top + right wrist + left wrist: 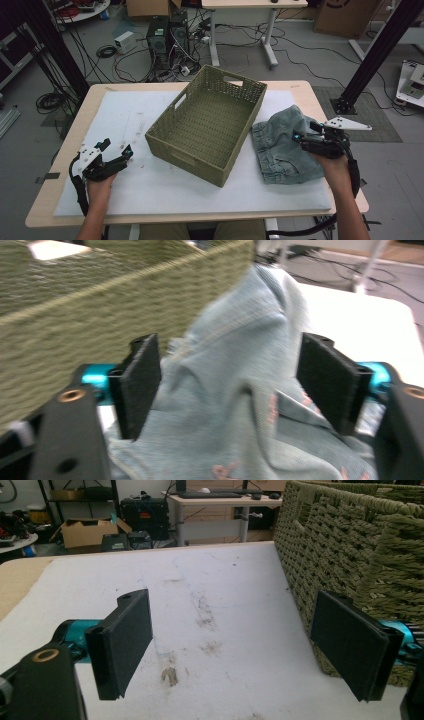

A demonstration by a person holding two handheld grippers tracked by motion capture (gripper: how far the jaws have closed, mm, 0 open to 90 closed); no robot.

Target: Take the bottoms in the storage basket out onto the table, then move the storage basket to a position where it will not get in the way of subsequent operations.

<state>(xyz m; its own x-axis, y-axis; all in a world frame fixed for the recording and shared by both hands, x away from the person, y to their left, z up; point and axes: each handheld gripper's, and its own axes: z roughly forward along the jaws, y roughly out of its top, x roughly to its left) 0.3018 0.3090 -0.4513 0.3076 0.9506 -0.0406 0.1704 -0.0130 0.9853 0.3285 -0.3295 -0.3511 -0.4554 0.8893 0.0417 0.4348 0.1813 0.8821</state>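
The right gripper (230, 390) stands released, fingers (140, 385) either side of a raised fold of the jeans (285, 145), whose length runs toward the person.

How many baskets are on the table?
1. The green woven basket sits in the middle of the white mat, empty, set at a slant. The crumpled jeans lie just to its right. Nothing here looks big enough to hide another basket.
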